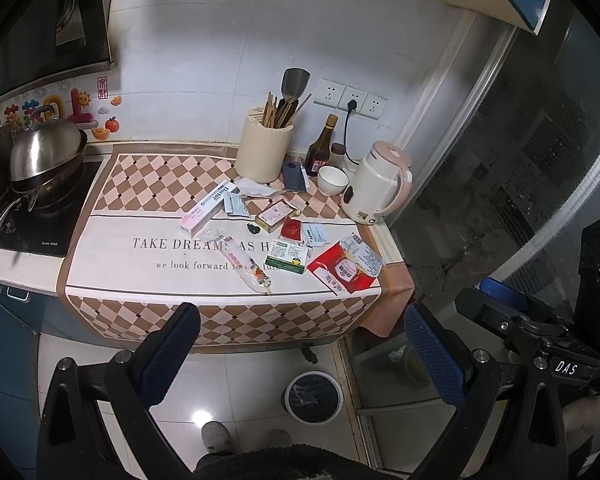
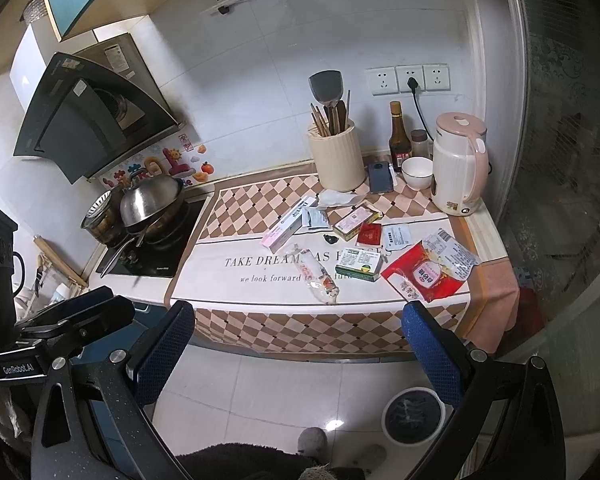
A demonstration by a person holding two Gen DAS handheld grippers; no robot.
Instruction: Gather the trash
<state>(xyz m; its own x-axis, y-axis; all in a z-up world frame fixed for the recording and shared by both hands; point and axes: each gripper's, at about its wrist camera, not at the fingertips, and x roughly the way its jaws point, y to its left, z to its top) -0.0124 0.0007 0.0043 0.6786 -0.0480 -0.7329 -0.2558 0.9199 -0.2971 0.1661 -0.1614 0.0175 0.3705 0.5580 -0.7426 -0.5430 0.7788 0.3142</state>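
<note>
Left hand-held gripper (image 1: pixel 300 360) and right hand-held gripper (image 2: pixel 296 356) both hang open and empty, short of the surface (image 2: pixel 380 332); trash lies scattered on its cloth; red wrapper (image 2: pixel 420 278) nearest (light, crinkly, probably slippery; pinch a raised edge); green box (image 2: pixel 358 266) stiffer; bin (image 2: pixel 414 414) on floor below.

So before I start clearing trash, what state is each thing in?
Left gripper: jaws open, empty.
Right gripper: jaws open, empty.
Bin: on the floor, lidless, bag-lined.
Kettle: lid shut.
Red wrapper: torn open, flat.
Wok: covered by lid.
Middle socket: plug in.
</note>
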